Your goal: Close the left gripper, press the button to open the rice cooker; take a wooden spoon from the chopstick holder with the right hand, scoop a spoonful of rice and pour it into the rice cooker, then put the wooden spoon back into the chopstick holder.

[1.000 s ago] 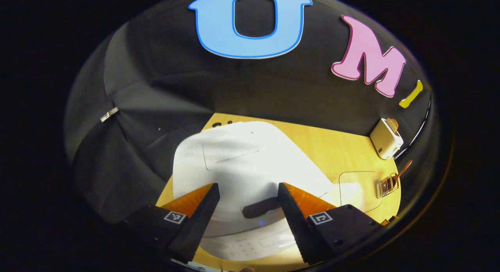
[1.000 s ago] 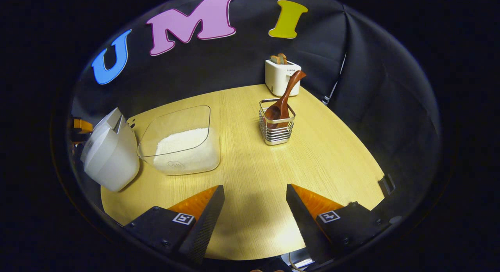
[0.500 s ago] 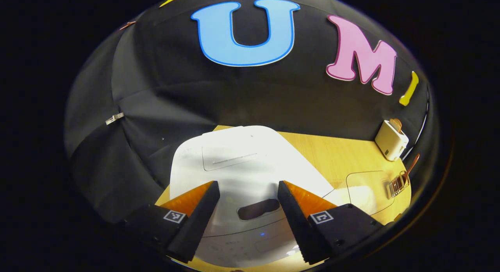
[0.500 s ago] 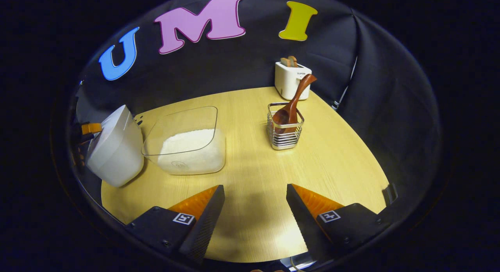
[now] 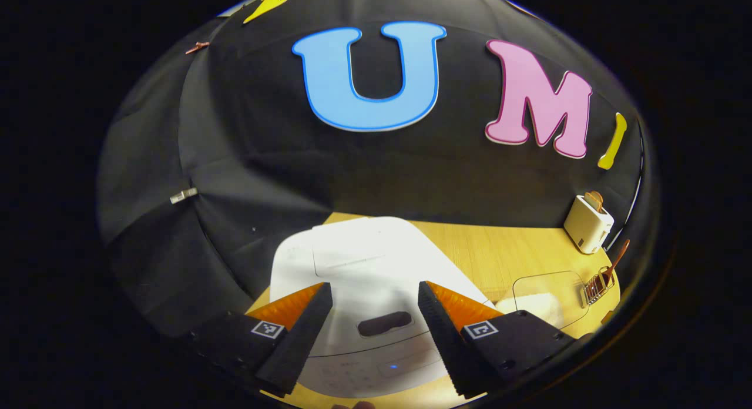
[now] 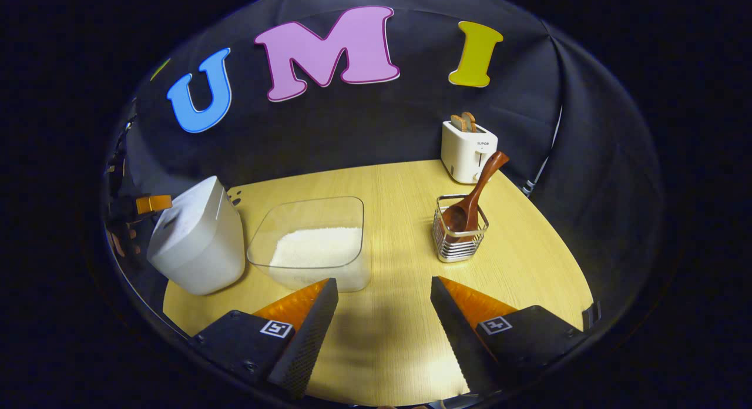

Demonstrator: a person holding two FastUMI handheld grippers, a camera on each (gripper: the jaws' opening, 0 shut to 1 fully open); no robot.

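Observation:
The white rice cooker (image 5: 364, 268) sits with its lid down right in front of my left gripper (image 5: 376, 297), which is open above it. The dark oval button (image 5: 385, 324) lies between the two fingers. In the right gripper view the cooker (image 6: 197, 244) stands at the left of the table, with the left gripper (image 6: 147, 204) just beyond it. A wooden spoon (image 6: 473, 194) leans handle-up in the wire chopstick holder (image 6: 460, 238). A clear tub of rice (image 6: 314, 250) sits between cooker and holder. My right gripper (image 6: 382, 300) hangs open over bare table.
A white toaster (image 6: 468, 150) with bread slices stands at the back right by the booth wall. The round wooden table (image 6: 399, 332) ends near my right gripper's fingers. In the left gripper view the rice tub (image 5: 543, 297), holder (image 5: 596, 285) and toaster (image 5: 587, 224) sit far right.
The left gripper has drawn back and tilted up, so the cooker sits lower and smaller in its view. The right gripper has pulled back and swung left; holder and tub look farther off.

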